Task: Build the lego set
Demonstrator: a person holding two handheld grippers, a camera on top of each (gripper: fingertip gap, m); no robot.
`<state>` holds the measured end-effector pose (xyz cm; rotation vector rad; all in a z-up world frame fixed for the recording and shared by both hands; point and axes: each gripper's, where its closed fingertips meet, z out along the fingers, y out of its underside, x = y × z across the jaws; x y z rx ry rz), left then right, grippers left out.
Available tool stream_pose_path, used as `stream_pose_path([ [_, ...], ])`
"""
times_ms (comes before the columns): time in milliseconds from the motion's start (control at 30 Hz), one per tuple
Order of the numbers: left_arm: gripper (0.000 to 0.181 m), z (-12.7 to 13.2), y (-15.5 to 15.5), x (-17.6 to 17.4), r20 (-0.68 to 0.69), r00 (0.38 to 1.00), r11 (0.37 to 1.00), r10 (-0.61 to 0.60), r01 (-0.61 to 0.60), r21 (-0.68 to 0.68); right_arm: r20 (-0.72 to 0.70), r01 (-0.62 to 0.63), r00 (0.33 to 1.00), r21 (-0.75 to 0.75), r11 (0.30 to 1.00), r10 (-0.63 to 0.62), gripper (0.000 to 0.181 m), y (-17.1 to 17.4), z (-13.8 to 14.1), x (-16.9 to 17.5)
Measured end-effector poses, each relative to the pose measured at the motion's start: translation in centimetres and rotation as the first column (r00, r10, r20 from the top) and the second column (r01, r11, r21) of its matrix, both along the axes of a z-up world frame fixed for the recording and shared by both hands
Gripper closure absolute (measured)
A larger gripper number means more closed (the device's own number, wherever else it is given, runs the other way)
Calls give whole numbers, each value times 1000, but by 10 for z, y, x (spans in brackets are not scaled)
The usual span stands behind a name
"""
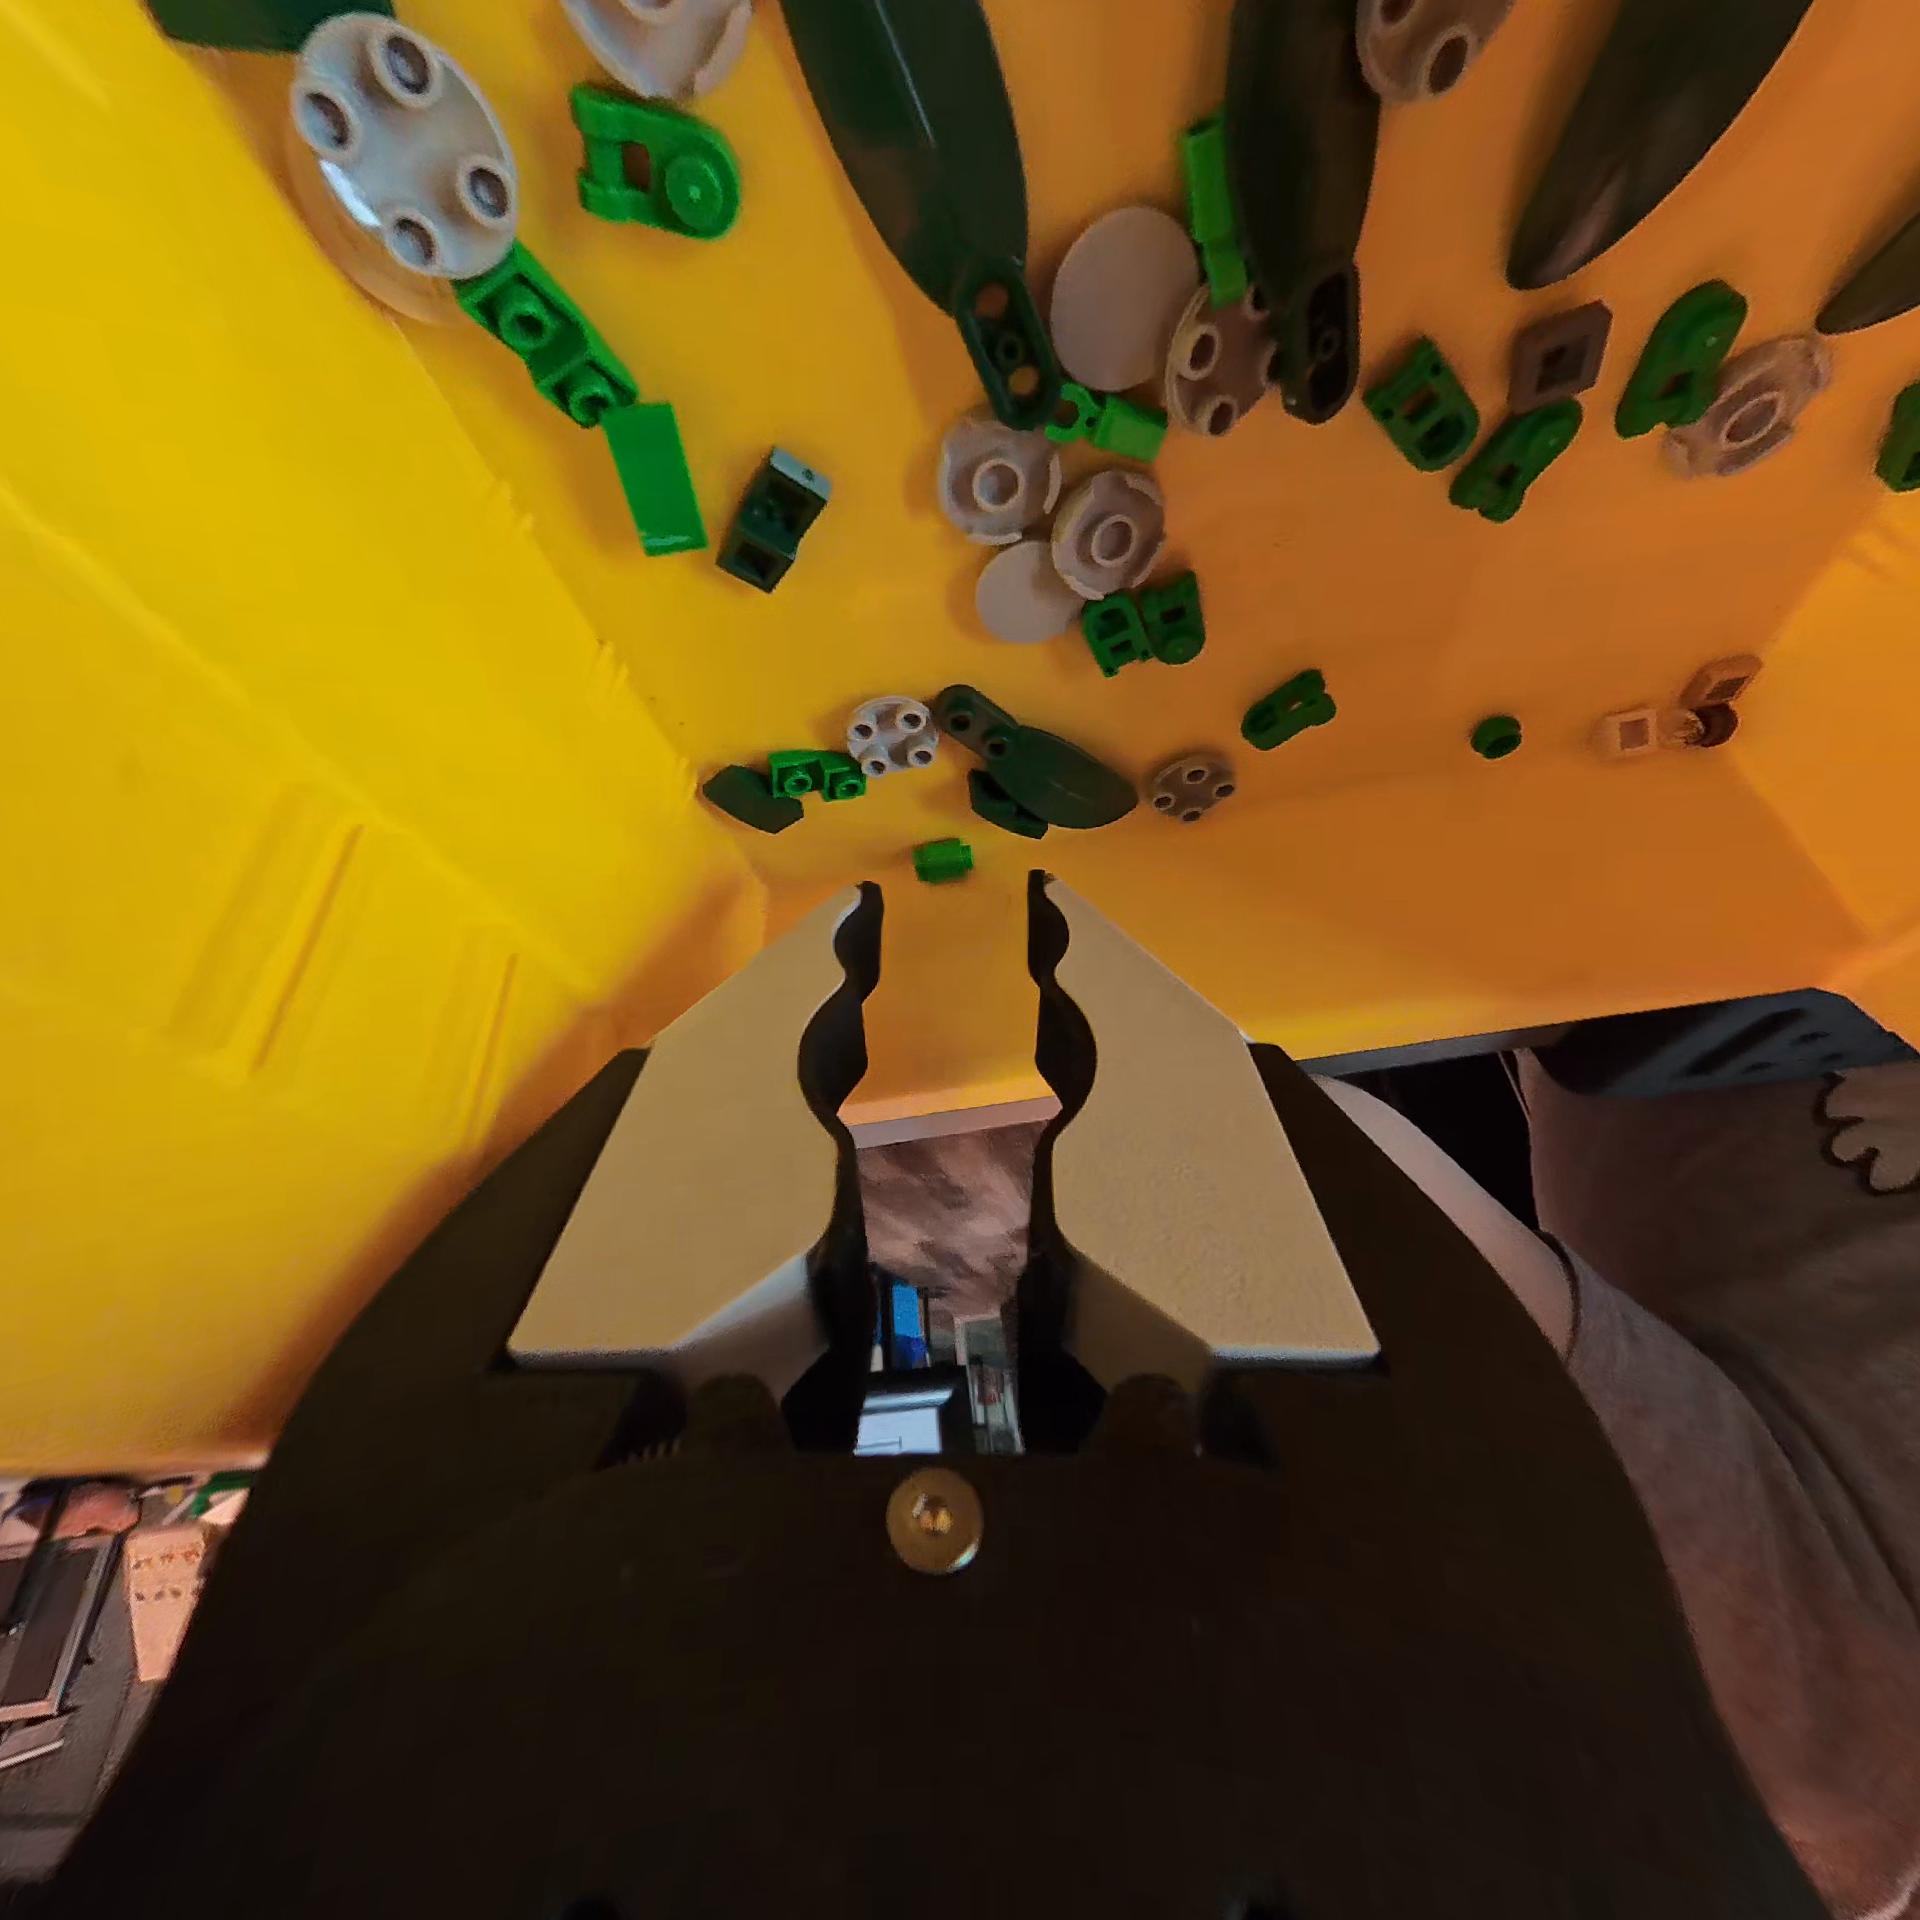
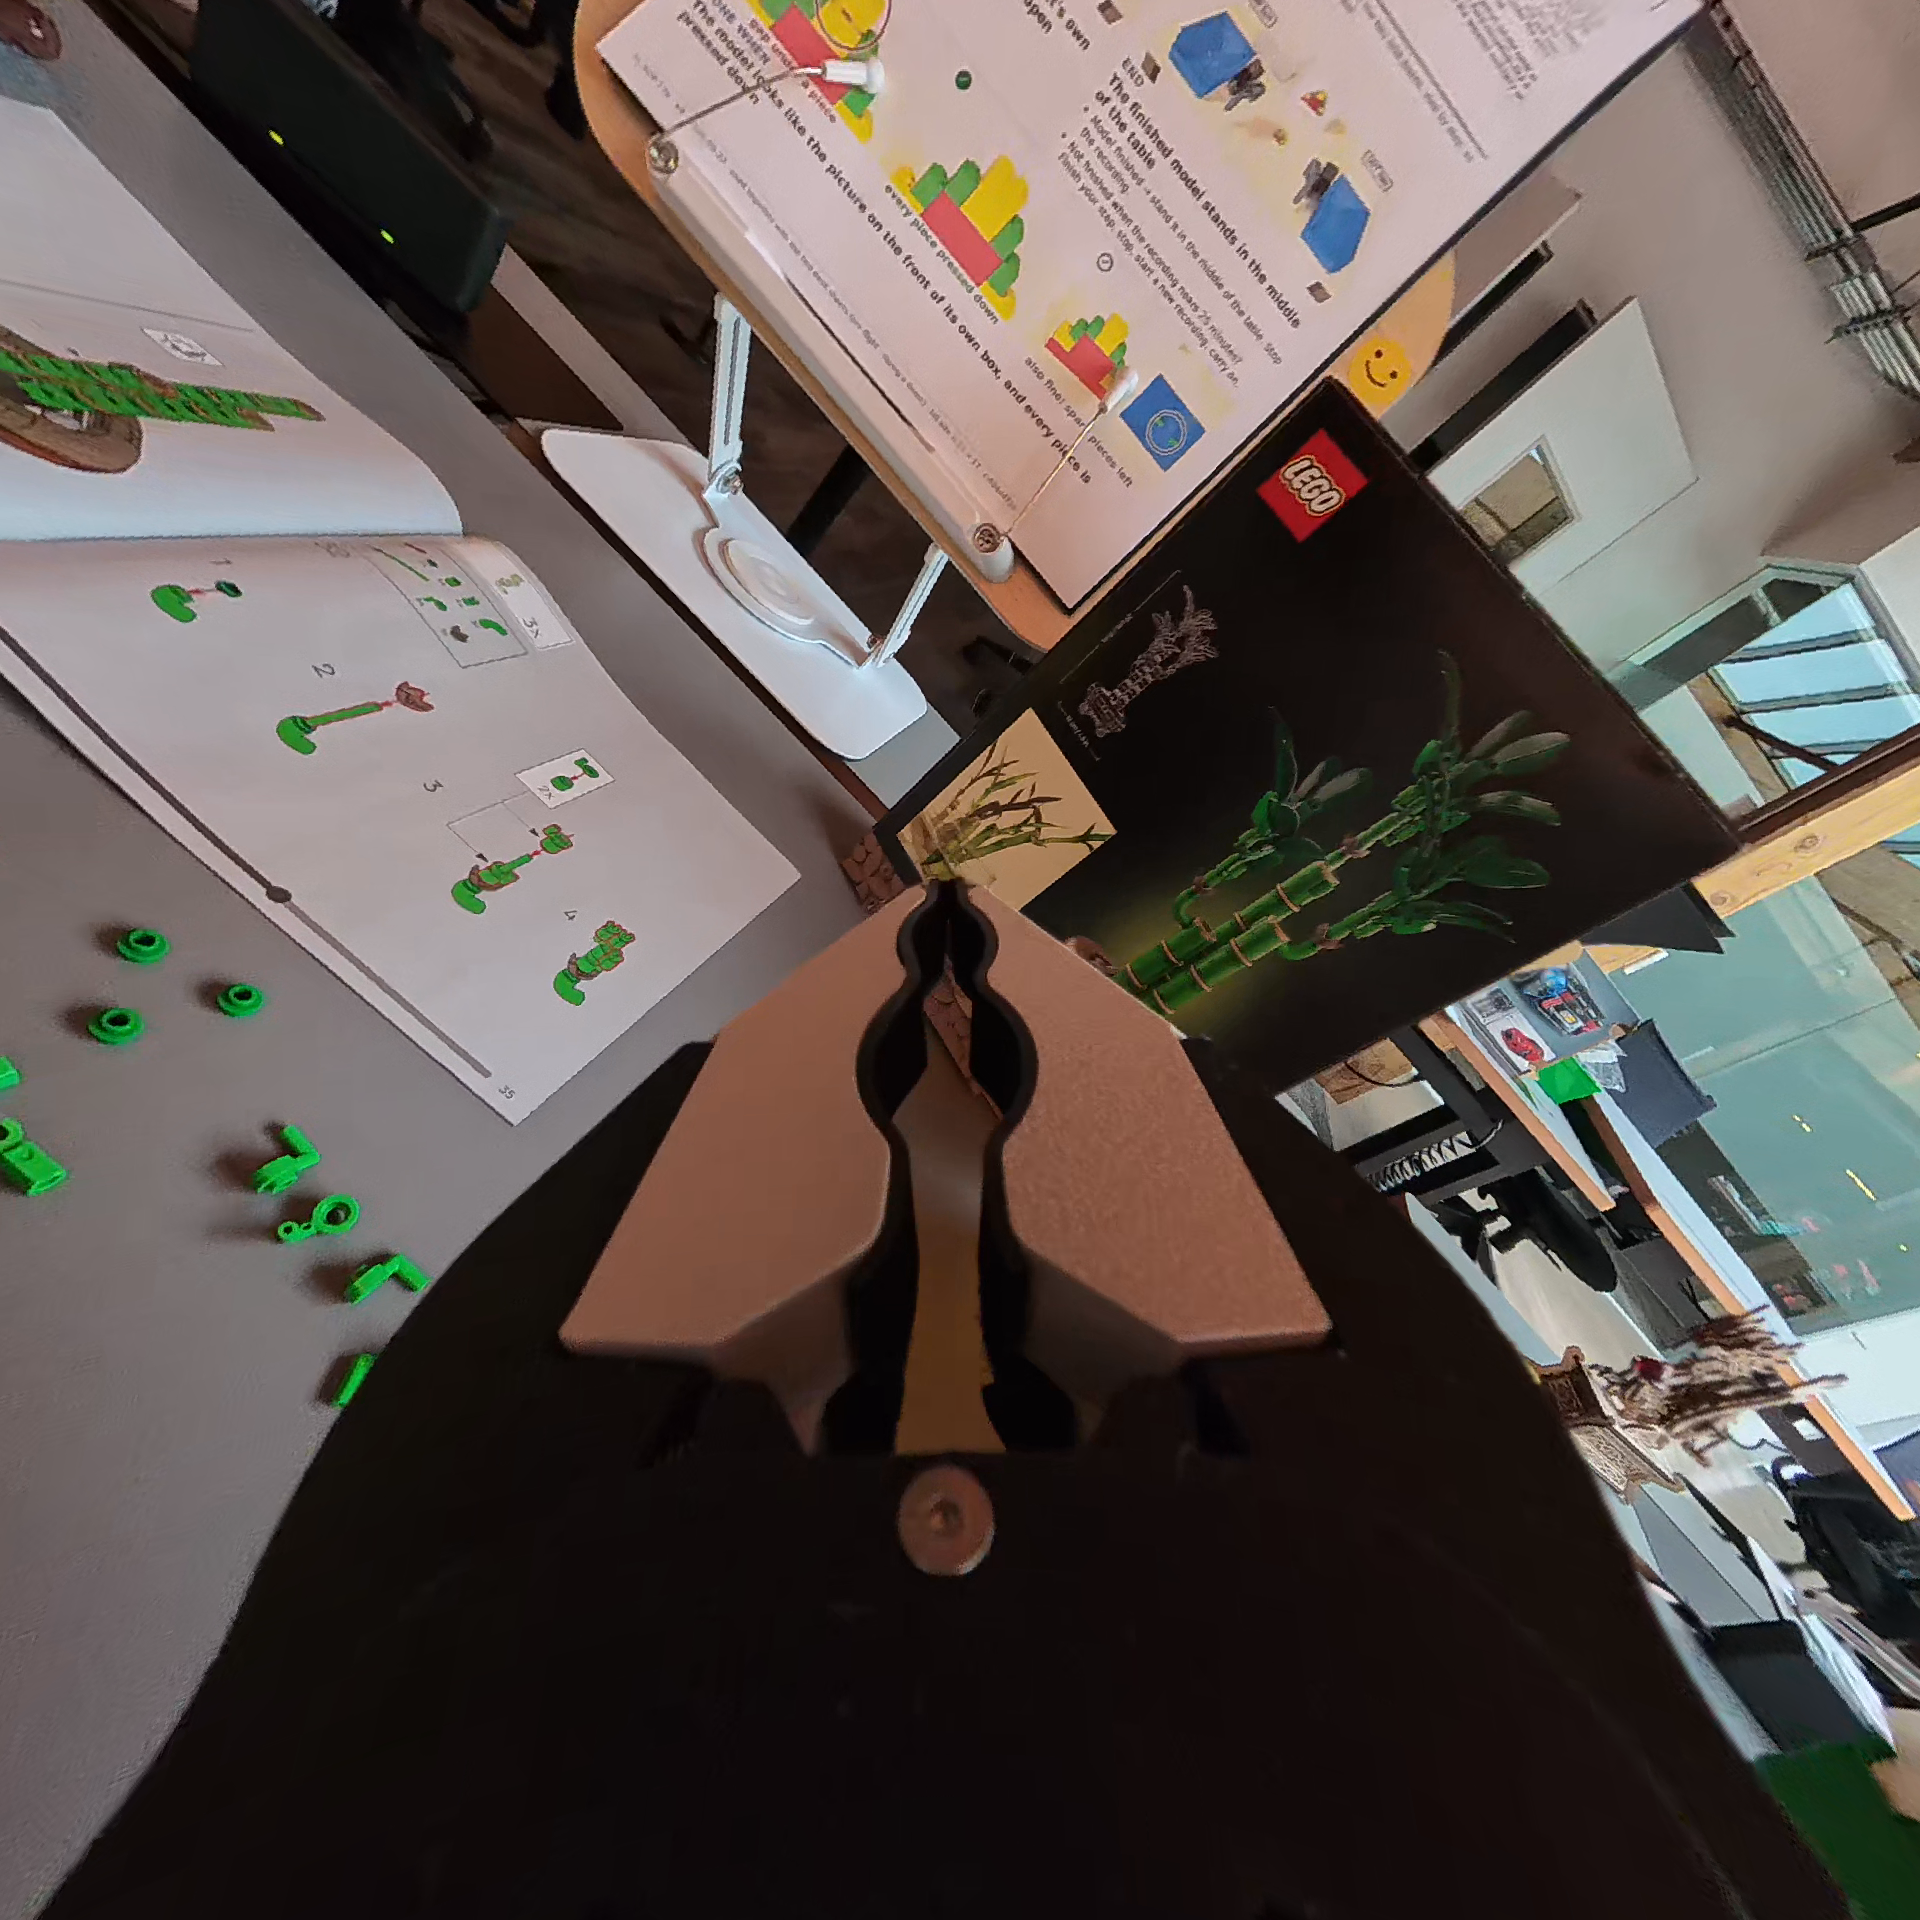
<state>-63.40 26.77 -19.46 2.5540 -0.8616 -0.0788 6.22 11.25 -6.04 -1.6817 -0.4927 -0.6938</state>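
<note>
The left tool, jaws narrowly parted and empty, reaches into a yellow tray holding loose lego pieces: a small green brick just beyond its tips, grey round plates, dark green leaves. The right tool is closed, empty, above the grey bench with scattered green pieces.

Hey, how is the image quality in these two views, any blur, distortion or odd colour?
Left wrist view: strong yellow cast from the tray, fisheye stretching, bricks near the top edge slightly soft. Right wrist view: heavy wide-angle bending, tilted scene, blurred edges; bright windows behind, gripper body in shadow.
</note>
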Motion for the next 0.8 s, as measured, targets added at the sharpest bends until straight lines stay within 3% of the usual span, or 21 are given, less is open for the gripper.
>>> stream_pose_path([
  [567,172,-8,-3,-3,-30,999,997,26,-28,-78,-7,-17,1000,-70,997,16,181,2,-12,-2],
  [700,172,2,3,-4,-32,998,999,45,-46,-9,9,-17,1000,-73,997,17,181,1,-11,-3],
  [800,172,22,12,7,49,997,991,67,-72,111,18,-23,1000,-55,998,24,181,-1,-4,-6],
])
